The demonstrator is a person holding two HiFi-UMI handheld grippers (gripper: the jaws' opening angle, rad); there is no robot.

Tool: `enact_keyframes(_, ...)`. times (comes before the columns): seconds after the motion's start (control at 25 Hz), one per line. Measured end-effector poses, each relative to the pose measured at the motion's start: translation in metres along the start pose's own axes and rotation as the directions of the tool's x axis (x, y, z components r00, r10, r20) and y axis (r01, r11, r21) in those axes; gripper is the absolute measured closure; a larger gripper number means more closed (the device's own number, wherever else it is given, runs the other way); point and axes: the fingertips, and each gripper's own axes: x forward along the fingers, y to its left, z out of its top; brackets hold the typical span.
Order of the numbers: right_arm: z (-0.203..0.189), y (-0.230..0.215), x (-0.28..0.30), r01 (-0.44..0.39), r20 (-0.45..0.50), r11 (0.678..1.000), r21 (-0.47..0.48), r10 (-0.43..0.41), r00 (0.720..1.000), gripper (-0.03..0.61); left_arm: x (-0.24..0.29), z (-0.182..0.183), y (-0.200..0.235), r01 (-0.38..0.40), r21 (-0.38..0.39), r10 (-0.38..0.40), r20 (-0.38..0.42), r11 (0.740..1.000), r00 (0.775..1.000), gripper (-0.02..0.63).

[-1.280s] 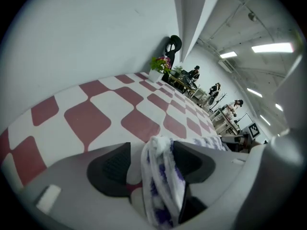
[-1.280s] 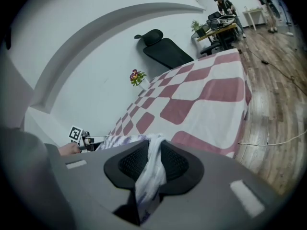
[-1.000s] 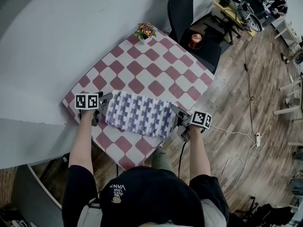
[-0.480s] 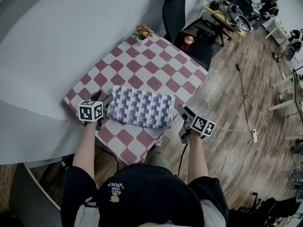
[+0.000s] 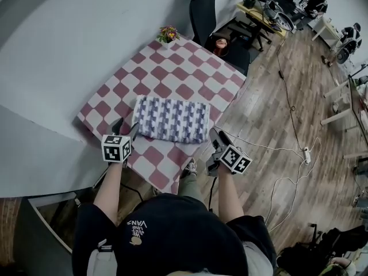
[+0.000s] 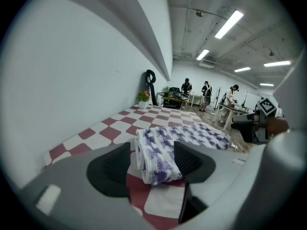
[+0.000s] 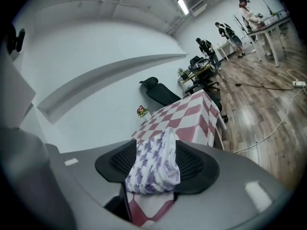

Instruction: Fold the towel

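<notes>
A: Your cap (image 5: 172,234) fills the bottom of the head view, and the red-and-white chequered cloth hides the legs of the table (image 5: 190,73).

B: Past the table's far side, a round coppery thing (image 5: 219,46) sits on a dark seat. You can't tell what it is from here. The people at the desks behind are too small to read.

A: You have 1 container in sight, a small white pot (image 5: 168,39) on the table's far corner, with flowers in it.

B: Your towel (image 5: 171,119), purple and white, lies folded flat on the table between your 2 tools. Its stacked layers show at the near end in the left gripper view.

A: Your left tongs (image 5: 125,129) are spread and pinch nothing. They hang over the table just beside the towel's left end, apart from it. The towel's end shows in the gap, beyond the pads.

B: Your right tongs (image 5: 214,146) are spread too, and their jaws have just been opening. They sit at the table's edge near the towel's right end. In the right gripper view that end shows in the gap, but the pads don't press on it.
</notes>
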Motion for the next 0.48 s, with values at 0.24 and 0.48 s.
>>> enact_keyframes(0.24, -0.036, -0.005, -0.01, 0.065, -0.009, 0.998, -0.023, -0.066, 0.998, 0.324, -0.013, -0.018, -0.014, -0.028, 0.106, 0.027, 0.004, 0.994, 1.0, 0.35)
enact_keyframes(0.48, -0.07, -0.012, -0.004, 0.096, -0.062, 0.993, 0.062, -0.093, 0.994, 0.314, -0.005, -0.043, -0.026, 0.017, 0.191, -0.009, -0.044, 0.981, 0.999, 0.35)
